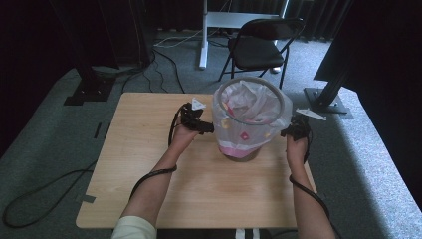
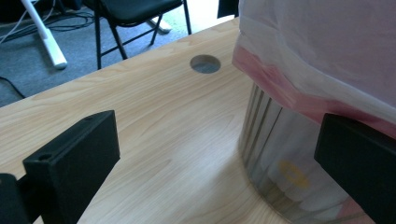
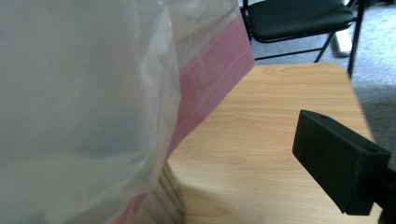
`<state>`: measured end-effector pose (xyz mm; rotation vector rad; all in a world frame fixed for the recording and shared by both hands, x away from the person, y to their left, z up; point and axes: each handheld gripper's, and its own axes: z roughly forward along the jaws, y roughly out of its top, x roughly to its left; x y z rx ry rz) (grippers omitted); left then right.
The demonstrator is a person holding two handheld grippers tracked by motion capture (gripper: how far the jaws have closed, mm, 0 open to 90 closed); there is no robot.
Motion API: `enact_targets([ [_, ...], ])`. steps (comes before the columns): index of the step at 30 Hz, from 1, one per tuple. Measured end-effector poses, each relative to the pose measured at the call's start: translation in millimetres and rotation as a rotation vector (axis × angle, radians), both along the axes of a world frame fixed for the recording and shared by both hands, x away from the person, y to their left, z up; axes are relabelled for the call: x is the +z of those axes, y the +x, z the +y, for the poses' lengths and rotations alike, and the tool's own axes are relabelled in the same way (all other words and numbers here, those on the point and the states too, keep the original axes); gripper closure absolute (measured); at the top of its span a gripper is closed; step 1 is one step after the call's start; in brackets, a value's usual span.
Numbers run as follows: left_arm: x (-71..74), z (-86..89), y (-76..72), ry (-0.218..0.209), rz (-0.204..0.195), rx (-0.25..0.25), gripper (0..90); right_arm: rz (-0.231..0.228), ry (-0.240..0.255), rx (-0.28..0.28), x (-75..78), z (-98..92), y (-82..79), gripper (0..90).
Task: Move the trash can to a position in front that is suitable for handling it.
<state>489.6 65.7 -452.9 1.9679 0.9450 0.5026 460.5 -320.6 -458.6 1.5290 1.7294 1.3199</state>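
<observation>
A clear bin (image 1: pixel 246 119) lined with a translucent white bag with a pink band (image 1: pixel 239 147) stands on the wooden table (image 1: pixel 149 154). My left gripper (image 1: pixel 206 127) sits at the bin's left side, open. In the left gripper view its jaws (image 2: pixel 215 163) stand wide apart, the right one against the bin wall (image 2: pixel 275 158) under the bag's overhang (image 2: pixel 327 56). My right gripper (image 1: pixel 287 132) is at the bin's right side, open. One black finger (image 3: pixel 338 158) shows there; the bag (image 3: pixel 84 102) hides the other.
A round cable hole (image 2: pixel 205 64) lies in the tabletop behind the bin. A black folding chair (image 1: pixel 259 47) and a white stand leg (image 1: pixel 203 35) are on the carpet beyond the table. Cables trail on the floor at left (image 1: pixel 45 194).
</observation>
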Motion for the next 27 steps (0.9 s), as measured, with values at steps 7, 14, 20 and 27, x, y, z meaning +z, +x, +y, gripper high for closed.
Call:
enact_targets([
  [7, 0.6, 24.2, -6.3, 0.004, 0.004, 0.026, 0.1, 0.003, 0.003, 0.066, 0.1, 19.9, 0.7, 15.6],
  [14, 1.4, 50.6, -14.7, 0.026, 0.001, 0.049, 0.7, -0.002, 0.001, 0.107, -0.1, 46.0, 0.1, 15.7],
  [20, -0.1, 71.3, -18.6, 0.024, 0.006, 0.078, 0.7, -0.002, 0.013, 0.150, -1.0, 68.8, 0.3, 15.7],
  [27, -2.2, 99.1, -25.7, 0.023, 0.004, 0.106, 0.7, -0.002, -0.022, 0.196, 2.3, 92.3, 0.2, 15.7],
])
